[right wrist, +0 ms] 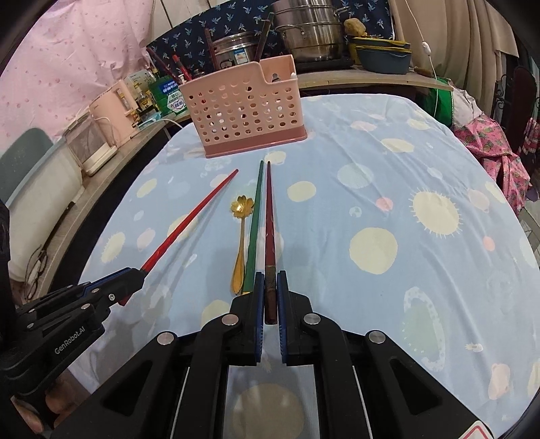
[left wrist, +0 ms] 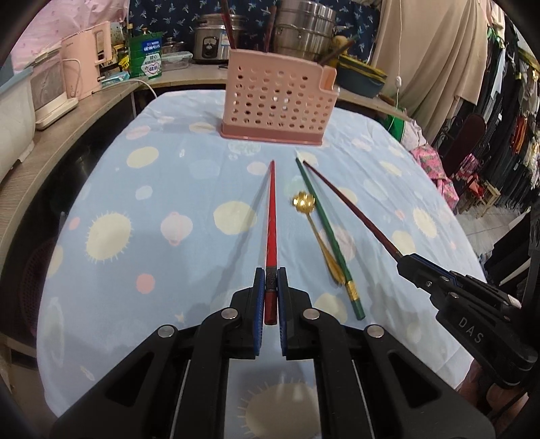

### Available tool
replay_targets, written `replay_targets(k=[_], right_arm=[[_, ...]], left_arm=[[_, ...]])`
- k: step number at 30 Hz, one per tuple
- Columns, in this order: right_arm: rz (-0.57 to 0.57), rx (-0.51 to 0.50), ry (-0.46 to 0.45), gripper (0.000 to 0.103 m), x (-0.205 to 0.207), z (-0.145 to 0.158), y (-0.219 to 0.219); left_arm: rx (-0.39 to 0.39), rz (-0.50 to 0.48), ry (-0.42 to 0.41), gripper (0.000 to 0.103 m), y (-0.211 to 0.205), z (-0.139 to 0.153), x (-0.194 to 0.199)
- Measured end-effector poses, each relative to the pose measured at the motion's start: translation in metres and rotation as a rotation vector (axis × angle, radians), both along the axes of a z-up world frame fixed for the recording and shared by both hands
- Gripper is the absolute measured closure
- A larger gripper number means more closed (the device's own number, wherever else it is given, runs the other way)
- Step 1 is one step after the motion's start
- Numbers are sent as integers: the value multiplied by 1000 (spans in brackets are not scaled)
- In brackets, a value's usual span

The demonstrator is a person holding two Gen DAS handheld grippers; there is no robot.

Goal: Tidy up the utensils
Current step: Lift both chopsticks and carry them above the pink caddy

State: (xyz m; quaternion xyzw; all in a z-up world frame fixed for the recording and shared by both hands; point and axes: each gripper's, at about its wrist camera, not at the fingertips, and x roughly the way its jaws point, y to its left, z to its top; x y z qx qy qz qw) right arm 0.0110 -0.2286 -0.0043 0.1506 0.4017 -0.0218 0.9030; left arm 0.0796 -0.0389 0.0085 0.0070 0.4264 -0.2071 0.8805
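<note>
You get even, fairly bright indoor light from above in both views. Soft shadows fall on the tablecloth [left wrist: 168, 175] beside the red chopstick [left wrist: 271, 216], and a wider one lies under the left gripper [left wrist: 270, 277]. The steel pot [right wrist: 310, 30] shows mild glare. Your fisheye lenses bend the table edges and darken the corners. The far clutter looks soft; the nearest cloth is slightly blurred.

A lived-in home: a rice cooker [left wrist: 211, 42] and steel steamer pots [left wrist: 305, 28] at twelve o'clock, hanging clothes [left wrist: 503, 111] at three o'clock.
</note>
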Motion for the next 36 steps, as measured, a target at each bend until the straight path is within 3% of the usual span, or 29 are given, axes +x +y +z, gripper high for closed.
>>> replay_targets(k=[11,36], right_arm=[[-53,46,-130,96,4,56,-20],[-97,56,-363,96,30,153,-53]], left_arm=[[-95,42,-118,96,11,60,16],[-161,73,-309,96,9,152,67]])
